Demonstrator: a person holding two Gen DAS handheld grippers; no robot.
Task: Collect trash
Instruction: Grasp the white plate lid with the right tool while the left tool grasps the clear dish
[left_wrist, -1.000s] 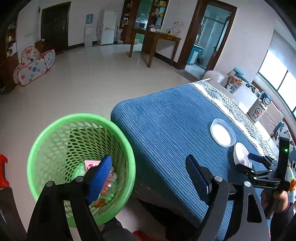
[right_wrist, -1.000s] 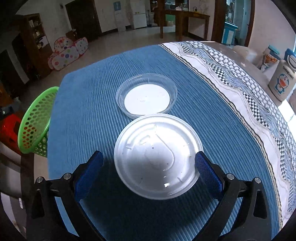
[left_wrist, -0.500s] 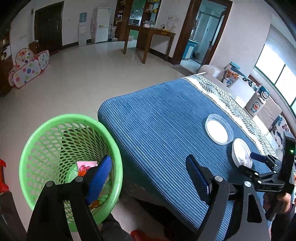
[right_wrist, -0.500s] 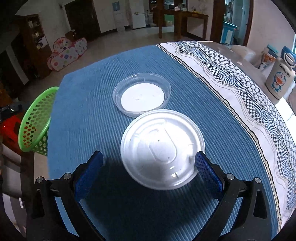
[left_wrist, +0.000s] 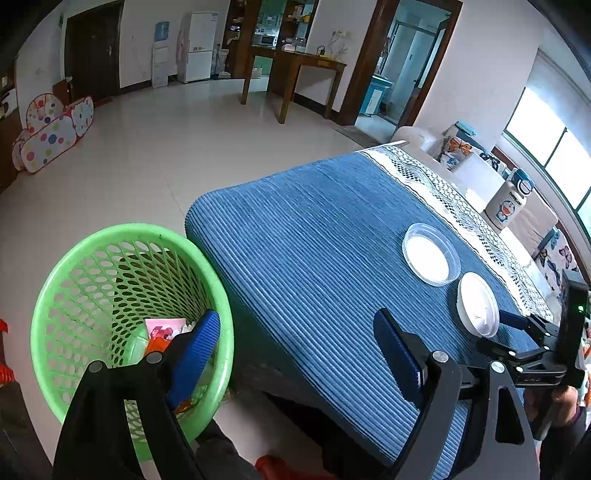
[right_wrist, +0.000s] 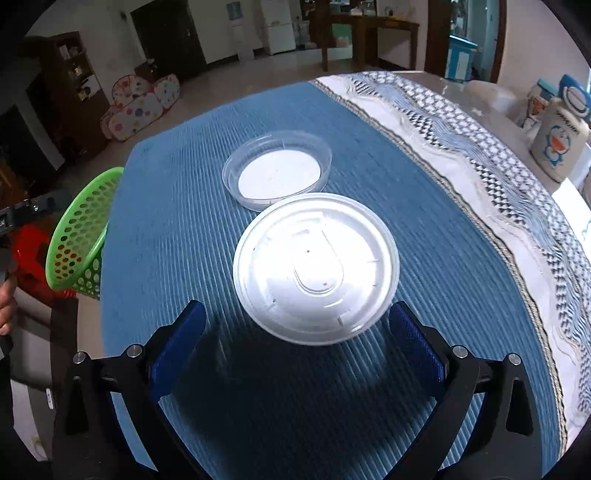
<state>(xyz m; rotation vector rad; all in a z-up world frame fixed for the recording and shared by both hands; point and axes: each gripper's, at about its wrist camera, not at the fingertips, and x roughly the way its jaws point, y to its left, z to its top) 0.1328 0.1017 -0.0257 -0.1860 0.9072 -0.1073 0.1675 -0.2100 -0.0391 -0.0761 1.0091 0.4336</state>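
A white round plastic lid (right_wrist: 316, 267) lies flat on the blue tablecloth (right_wrist: 166, 229). My right gripper (right_wrist: 295, 308) is open around its near edge, and the pads do not touch it. Just behind the lid sits a clear shallow dish (right_wrist: 277, 173) with a white bottom. My left gripper (left_wrist: 295, 317) hangs over the table's corner and the green mesh basket (left_wrist: 129, 236). Its jaws are opening, with nothing between them. A pink wrapper (left_wrist: 164, 328) and other scraps lie in the basket. In the left wrist view the lid (left_wrist: 476, 306) and the dish (left_wrist: 430, 254) show at the right.
The basket (right_wrist: 85, 229) stands on the floor by the table's left corner. A patterned white runner (right_wrist: 461, 155) crosses the table's far side, with a cartoon bottle (right_wrist: 559, 144) beyond it. A red stool (right_wrist: 31, 247) stands by the basket. A hand (left_wrist: 561, 402) holds the right gripper.
In the right wrist view the lid now sits a little higher, farther ahead of the fingers. The left wrist view has swung slightly, so the basket appears further left.
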